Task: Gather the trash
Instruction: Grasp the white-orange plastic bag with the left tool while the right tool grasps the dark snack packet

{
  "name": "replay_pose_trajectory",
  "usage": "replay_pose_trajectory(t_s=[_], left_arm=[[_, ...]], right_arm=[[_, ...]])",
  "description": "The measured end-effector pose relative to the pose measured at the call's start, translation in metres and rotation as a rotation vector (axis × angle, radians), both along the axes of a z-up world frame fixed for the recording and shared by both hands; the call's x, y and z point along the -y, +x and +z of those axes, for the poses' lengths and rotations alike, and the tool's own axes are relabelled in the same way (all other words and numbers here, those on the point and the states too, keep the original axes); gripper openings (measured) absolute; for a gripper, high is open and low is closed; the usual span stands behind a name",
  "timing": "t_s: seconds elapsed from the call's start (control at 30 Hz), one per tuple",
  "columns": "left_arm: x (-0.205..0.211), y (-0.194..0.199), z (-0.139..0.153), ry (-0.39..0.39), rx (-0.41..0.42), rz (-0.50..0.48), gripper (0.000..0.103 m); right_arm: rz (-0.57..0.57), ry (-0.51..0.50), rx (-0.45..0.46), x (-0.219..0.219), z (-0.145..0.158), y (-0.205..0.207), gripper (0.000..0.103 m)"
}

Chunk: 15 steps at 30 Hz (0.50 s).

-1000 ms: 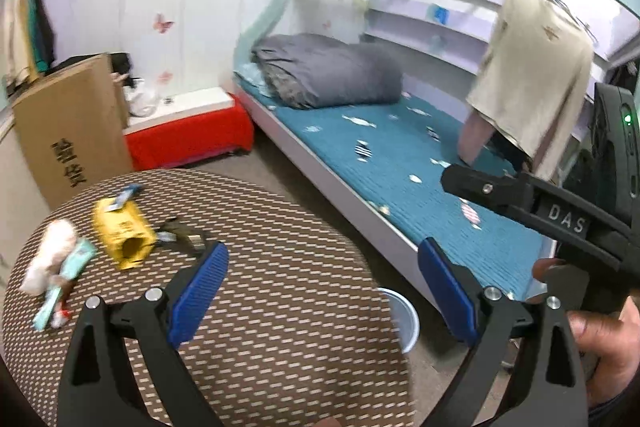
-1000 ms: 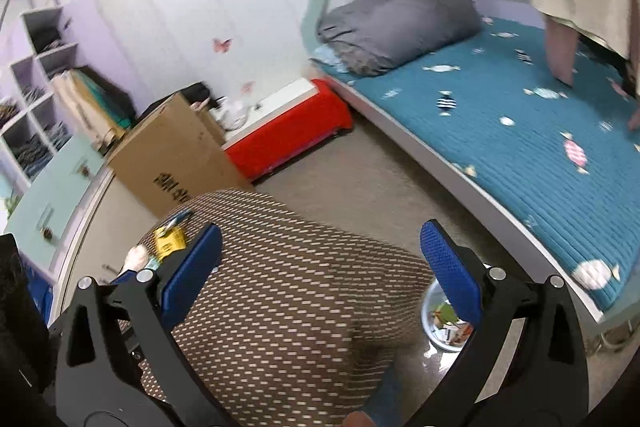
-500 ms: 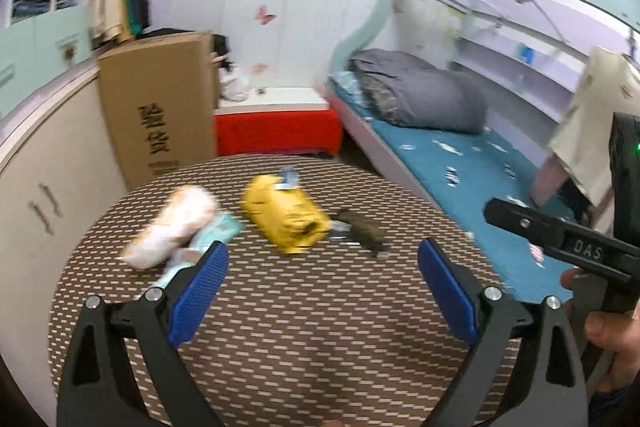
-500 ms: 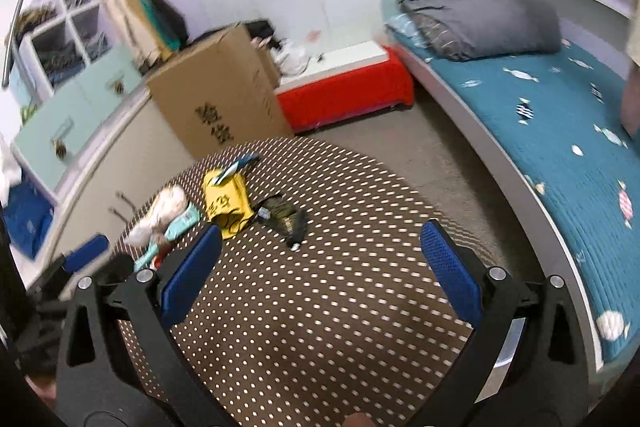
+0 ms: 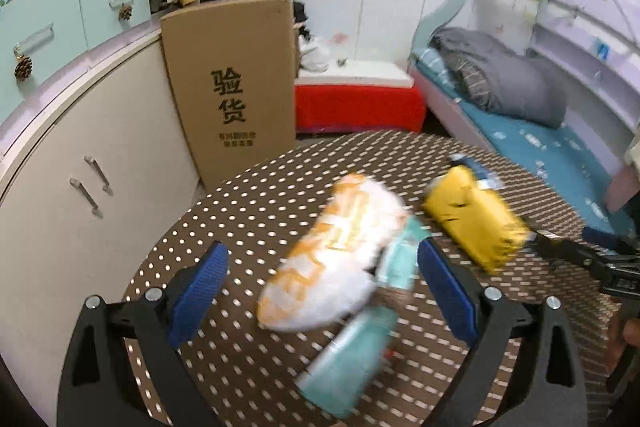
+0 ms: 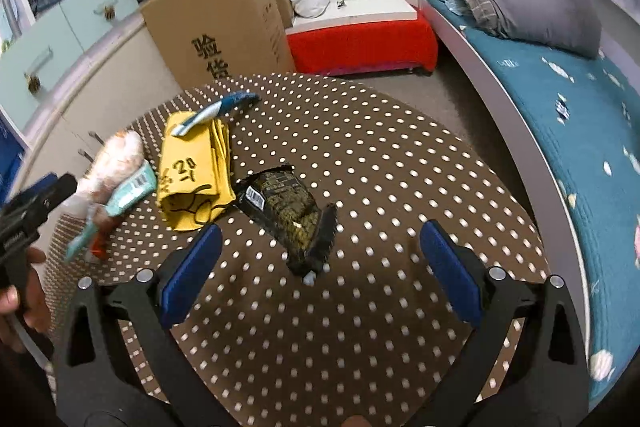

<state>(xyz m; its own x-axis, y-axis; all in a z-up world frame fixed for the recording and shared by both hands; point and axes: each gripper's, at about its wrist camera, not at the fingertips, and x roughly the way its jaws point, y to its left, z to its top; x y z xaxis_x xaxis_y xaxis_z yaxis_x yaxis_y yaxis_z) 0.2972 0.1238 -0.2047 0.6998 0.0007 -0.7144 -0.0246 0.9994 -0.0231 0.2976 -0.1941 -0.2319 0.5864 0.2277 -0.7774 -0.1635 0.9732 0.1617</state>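
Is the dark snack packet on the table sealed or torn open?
Torn open: the dark snack packet has a ragged top edge.

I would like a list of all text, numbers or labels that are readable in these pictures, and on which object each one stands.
"验货": large black characters on the cardboard box.
Two smaller lines printed under them: too small to read.
"20" with more marks below it: on the yellow packet; the rest is unclear.
Barcode label on the dark snack bag: print too small.
Barcode on the teal wrapper: unreadable.
White-and-orange wrapper: blurred, nothing legible.
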Motion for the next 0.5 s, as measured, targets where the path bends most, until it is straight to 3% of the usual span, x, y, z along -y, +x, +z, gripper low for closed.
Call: replay_pose_trajectory(t_s=[0.2, 0.27, 0.3, 0.4, 0.5], left_arm=[[-0.009, 0.028, -0.019, 0.002, -0.06, -0.036, 0.092], [-0.011, 0.033, -0.022, -0.02, -0.076, -0.056, 0.071], [-0.01, 0.035, -0.023, -0.034, -0.088, -0.068, 0.053], [-0.005, 0.035, -0.025, -0.04, -0.087, -0.09, 0.048], [-0.004, 0.029, -0.02, -0.049, -0.071, -0.078, 0.046]], right_arm=[[0.038, -0.082, 0.009, -0.015, -0.013, 0.019, 0.075], [0.058, -0.099, 0.022, -0.021, -0.013, 0.019, 0.061], [0.072, -0.091, 0.026, -0.023, -0.012, 0.017, 0.04], [0.084, -0.08, 0.024, -0.023, -0.013, 0.01, 0.027], [0.058, -0.033, 0.013, -0.014, -0.012, 0.001, 0.026]])
